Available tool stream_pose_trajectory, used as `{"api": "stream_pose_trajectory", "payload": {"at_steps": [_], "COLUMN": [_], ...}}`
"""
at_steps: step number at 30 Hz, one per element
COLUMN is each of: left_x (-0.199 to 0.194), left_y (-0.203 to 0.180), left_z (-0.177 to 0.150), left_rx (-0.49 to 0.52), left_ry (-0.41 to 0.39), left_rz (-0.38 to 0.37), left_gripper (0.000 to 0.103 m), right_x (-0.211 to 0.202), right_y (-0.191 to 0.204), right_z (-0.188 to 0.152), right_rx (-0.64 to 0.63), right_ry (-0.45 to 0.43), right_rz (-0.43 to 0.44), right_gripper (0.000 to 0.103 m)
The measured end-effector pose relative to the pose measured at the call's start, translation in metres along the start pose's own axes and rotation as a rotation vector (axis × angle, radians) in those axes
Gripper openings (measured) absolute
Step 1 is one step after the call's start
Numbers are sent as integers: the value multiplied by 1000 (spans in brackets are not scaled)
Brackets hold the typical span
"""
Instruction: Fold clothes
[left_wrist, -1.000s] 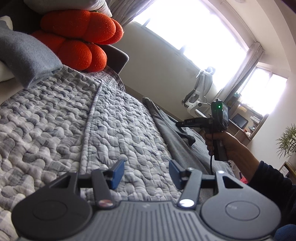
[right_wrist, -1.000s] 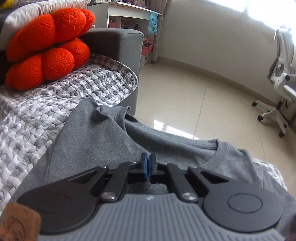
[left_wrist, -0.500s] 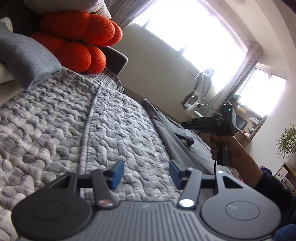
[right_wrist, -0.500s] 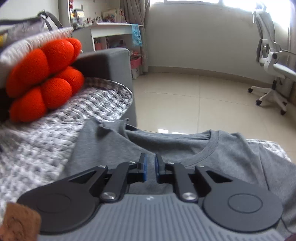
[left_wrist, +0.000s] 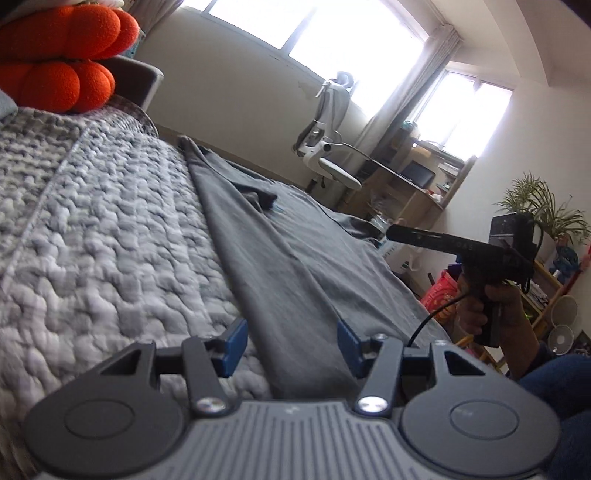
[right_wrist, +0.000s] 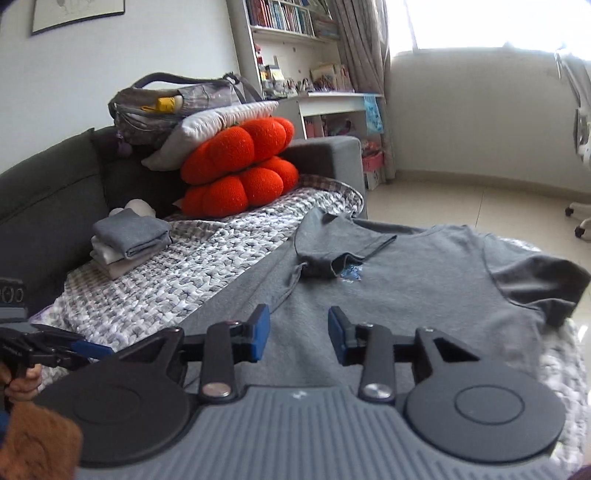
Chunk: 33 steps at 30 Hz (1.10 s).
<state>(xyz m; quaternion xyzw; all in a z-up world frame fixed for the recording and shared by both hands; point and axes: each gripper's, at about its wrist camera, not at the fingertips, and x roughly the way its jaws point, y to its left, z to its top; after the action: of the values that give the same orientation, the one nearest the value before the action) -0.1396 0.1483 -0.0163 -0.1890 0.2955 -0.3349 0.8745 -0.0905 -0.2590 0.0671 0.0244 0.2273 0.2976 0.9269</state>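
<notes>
**Both claws free, T-shirt half-prepped on sofa**

Grey T-shirt (right_wrist: 424, 288) lies spread on the quilted blanket (right_wrist: 177, 269) over the sofa, neck toward the far edge. Its left sleeve (right_wrist: 340, 251) is folded in over the chest; right sleeve (right_wrist: 535, 284) sticks out, drooping off the blanket edge. Left claw (left_wrist: 291, 345) is spread wide, low at the shirt's left-side fold near the hem, holding nothing. Right claw (right_wrist: 298, 334) also spread, empty, hovering above the lower body of the shirt. A stack of folded clothes (right_wrist: 129, 240) sits near the orange cushion (right_wrist: 240, 166).

Step in hand, as I read it: bring the other sleeve & side in. To do it well:
- R claw: pinch sleeve at the shoulder seam, not the cuff, so it won't flop.
- L claw: pin the folded side flat w/ light pressure so the fabric doesn't drag.
- Lift just enough to clear, lay across parallel to the 1st fold, smooth before letting go.

Risk: blanket is nubbly; cloth may snag or bunch.
</notes>
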Motion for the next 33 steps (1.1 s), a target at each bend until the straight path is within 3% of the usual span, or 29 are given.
{"api": "stream_pose_trajectory", "payload": {"at_steps": [2,7,12,18,21,27,28,30,33], "left_x": [6,14,8,2,3,-4,-9,-19,-31], "left_y": [-2,-4,-6,-6,-5,-5,-7,-9,-11], "left_z": [-10,-17,-23,-33,-44,-50,-49,-47,-46], "left_rx": [-20,-47,-45,-38,-20,-1,7,18,58], "left_ry": [15,0,14,100,135,147,138,117,98], "left_rz": [-19,-19,-7,5,-11,-44,-50,-61,-27], "left_gripper": [55,57,44,29,29,29,29,29,31], "right_x": [-30,-62,-70,-29,7,49,50,50,43], "right_y": [-1,3,13,52,70,98,100,102,100], "right_z": [-8,-44,-95,-97,-95,-102,-102,-103,-107], "right_rx": [-13,-52,15,61,87,110,112,110,106], "right_ry": [-18,44,87,122,172,232,225,221,222], "right_rz": [27,37,57,329,463,516,517,497,466], "right_gripper": [39,39,39,39,39,39,28,18,18]}}
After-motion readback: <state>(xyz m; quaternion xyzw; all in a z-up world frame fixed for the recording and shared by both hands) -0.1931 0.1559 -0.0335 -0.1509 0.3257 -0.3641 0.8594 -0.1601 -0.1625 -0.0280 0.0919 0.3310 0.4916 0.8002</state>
